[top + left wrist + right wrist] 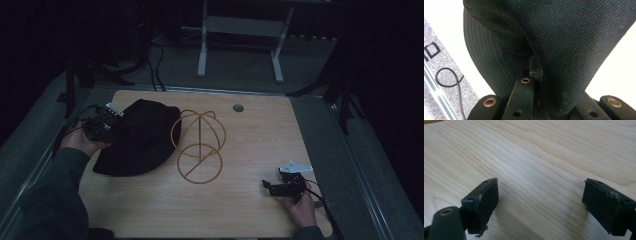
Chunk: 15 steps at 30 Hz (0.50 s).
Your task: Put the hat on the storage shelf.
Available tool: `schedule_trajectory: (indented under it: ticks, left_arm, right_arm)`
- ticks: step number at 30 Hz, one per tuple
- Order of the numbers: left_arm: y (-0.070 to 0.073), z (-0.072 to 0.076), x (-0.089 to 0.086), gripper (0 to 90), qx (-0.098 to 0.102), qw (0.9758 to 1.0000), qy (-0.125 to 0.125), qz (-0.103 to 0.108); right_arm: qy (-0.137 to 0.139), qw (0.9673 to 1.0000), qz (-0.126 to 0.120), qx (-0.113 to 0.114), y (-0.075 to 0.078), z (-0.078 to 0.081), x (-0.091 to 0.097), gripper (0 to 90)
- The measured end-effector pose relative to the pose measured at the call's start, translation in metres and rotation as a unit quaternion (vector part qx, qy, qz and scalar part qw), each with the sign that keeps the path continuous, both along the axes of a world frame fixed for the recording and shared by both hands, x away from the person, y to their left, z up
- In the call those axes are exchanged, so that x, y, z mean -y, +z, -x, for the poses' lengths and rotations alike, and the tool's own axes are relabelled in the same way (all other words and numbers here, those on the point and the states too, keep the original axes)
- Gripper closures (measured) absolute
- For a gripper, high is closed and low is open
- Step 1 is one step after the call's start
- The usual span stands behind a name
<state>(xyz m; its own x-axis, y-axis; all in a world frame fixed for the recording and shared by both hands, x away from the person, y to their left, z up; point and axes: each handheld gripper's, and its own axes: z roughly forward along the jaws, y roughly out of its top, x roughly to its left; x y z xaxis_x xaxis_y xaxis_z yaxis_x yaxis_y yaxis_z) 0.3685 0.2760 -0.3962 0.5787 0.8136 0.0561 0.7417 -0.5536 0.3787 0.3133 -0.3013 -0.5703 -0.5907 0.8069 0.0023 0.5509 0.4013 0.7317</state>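
Closest to the person, at the near right corner of the bench (240, 210), the right hand-held gripper (272, 186) lies low over the wood in the person's right hand (301, 204), its grey three-cornered plate on top and its cable trailing off toward the near edge. In the right gripper view its two black jaws stand wide apart with bare wood grain between them, so it is released and grasps nothing. Farther in, on the left side, the person's left hand (84, 143) comes out of a dark sleeve and carries the left hand-held gripper (102, 125) at the left edge of a black bucket hat (137, 137). In the left gripper view its jaws are clenched on the hat's fabric, the ribbed cloth bunching up from between them and the stitched brim hanging to the left. The hat lies on the left half of the bench, its brim spread over the wood on the near side. Just beside the hat on its right, near the middle of the bench, stands a golden wire stand (199, 145) made of rings, with a round ring as its base; the hat's brim reaches close to it. Beyond the stand, near the far edge, a small round grommet (238, 107) sits in the wood.
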Motion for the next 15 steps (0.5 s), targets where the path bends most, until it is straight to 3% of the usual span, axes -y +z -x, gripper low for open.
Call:
schedule_trajectory:
  ticks: [15]
  left_arm:
    - [0.019, 0.008, -0.018, 88.3, 0.024, 0.9996, -0.005, 0.016]
  right_arm:
    - [0.000, 1.0000, 0.000, 0.000, 0.000, 0.000, 0.000, 13.5]
